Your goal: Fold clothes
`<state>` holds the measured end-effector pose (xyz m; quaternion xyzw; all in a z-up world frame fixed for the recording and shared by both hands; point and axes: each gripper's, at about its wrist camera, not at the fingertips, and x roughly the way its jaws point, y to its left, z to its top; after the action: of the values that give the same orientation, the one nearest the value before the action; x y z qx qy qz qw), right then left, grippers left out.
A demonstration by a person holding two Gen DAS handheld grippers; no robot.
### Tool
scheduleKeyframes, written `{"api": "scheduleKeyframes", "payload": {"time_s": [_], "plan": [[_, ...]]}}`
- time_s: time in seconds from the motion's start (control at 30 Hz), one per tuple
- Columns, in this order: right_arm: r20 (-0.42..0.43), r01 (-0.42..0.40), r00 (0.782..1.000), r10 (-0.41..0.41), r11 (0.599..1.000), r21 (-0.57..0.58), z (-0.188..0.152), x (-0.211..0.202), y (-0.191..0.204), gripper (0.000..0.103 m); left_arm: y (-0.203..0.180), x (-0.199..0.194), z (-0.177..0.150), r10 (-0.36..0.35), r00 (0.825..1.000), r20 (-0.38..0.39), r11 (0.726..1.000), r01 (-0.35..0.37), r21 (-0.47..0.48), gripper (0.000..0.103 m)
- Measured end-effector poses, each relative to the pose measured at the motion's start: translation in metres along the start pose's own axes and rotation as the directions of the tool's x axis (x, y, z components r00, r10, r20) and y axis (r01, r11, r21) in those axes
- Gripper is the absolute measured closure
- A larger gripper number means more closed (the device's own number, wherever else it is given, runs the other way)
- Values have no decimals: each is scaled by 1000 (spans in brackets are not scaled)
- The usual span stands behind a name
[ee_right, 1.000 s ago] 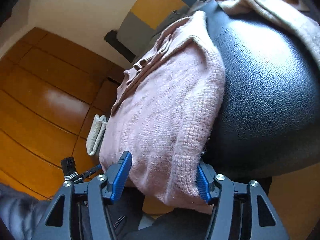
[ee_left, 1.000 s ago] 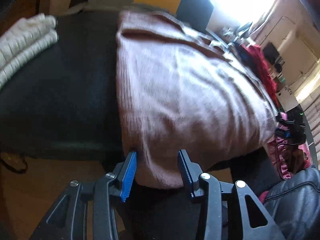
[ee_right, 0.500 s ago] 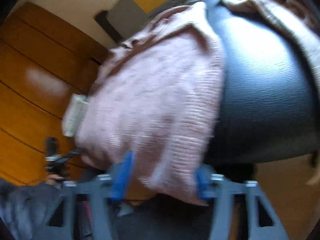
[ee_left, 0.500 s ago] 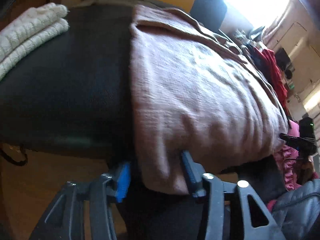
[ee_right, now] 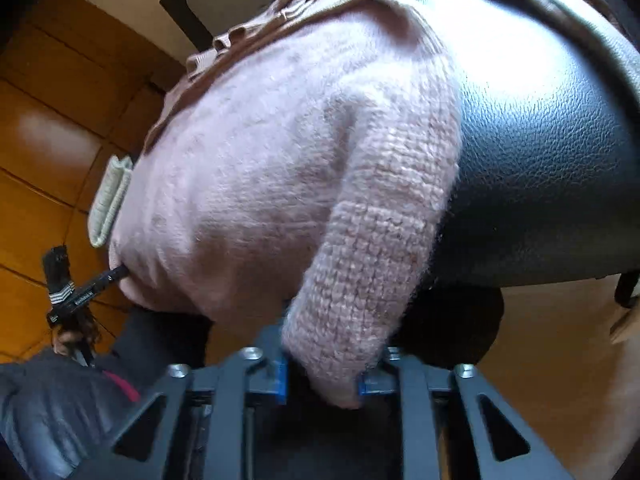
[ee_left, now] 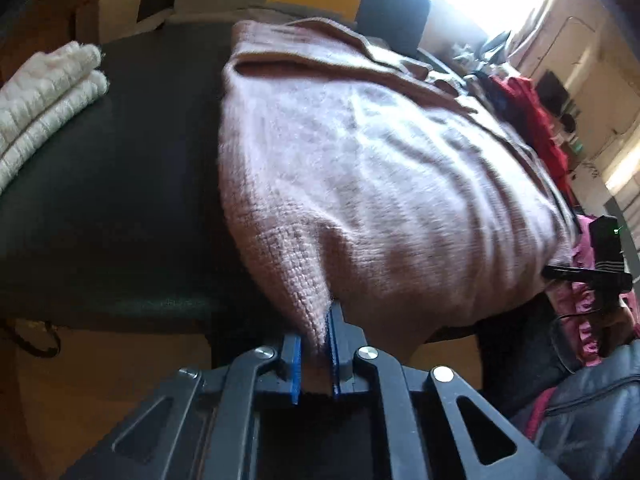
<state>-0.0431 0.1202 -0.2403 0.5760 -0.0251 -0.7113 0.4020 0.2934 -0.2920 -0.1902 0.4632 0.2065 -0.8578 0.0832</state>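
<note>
Nearest in the left wrist view, the left tongs (ee_left: 316,354) are drawn close together and clamped on the near hem corner of the pink knit sweater (ee_left: 372,184), a narrow tongue of knit pinched between the blue pads (ee_left: 295,368). From that pinch the sweater spreads up and away over a black leather-look worktop (ee_left: 108,184), its near edge hanging off the front rim. Farther back its folded upper part and ribbed collar lie in creases. To the left on the same worktop, apart from the sweater, sits a folded cream knit garment (ee_left: 44,92). To the right, past the sweater's edge, a red garment (ee_left: 536,120) lies in a cluttered, brightly lit room.

In the right wrist view, the right tongs (ee_right: 320,380) stand partly closed around the sweater's (ee_right: 260,152) other near corner, a thick rolled edge of chunky knit hanging down between the blue pads (ee_right: 280,376). The knit fills the gap and touches both pads, so it is gripped. Beyond, the sweater lies over the curved, pebbled black worktop (ee_right: 540,152), which is bare to the right of the knit. At the sweater's left edge the cream garment (ee_right: 112,200) peeks out, with the other gripper's black body (ee_right: 68,288) just below it. A beige garment (ee_right: 560,12) lies at the worktop's far right rim, and orange wood flooring (ee_right: 44,140) shows on the left.
</note>
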Motion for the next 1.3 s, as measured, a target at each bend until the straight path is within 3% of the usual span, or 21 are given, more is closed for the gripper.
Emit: {"api": "scheduleKeyframes", "payload": {"time_s": [0.13,0.3,0.57,0.7,0.87,0.97,1.03,1.1,1.2,1.3], "plan": [[37,-56,998,58,998,-33,9,-21,21,84,1,-20,10,-140,989,44,989,142,-40,95],[126,-161,977,170,984,-80,38,-50,47,85,10,-40,45,-313,938,148,941,327,-82,95],[210,-257,939,274,961,-105,117,-52,73,85,7,-43,137,-437,851,290,883,468,-44,95],[246,-247,933,262,965,-90,168,-43,67,85,27,-14,194,-438,830,346,848,509,-149,95],[318,-241,922,222,970,20,239,-25,31,85,64,25,250,-394,832,390,819,511,-263,95],[298,-218,939,173,968,125,267,-3,0,84,89,75,268,-346,888,304,794,449,-409,93],[262,-183,956,129,963,196,279,17,-19,82,107,113,267,-290,935,202,784,353,-510,92],[227,-191,964,137,954,233,279,35,-31,73,110,127,262,-299,938,177,789,348,-507,91],[269,-278,940,209,927,250,271,41,-41,68,112,127,251,-318,921,227,782,390,-487,90],[327,-358,906,270,900,249,261,38,-48,64,104,121,235,-304,927,221,799,374,-471,90]]}}
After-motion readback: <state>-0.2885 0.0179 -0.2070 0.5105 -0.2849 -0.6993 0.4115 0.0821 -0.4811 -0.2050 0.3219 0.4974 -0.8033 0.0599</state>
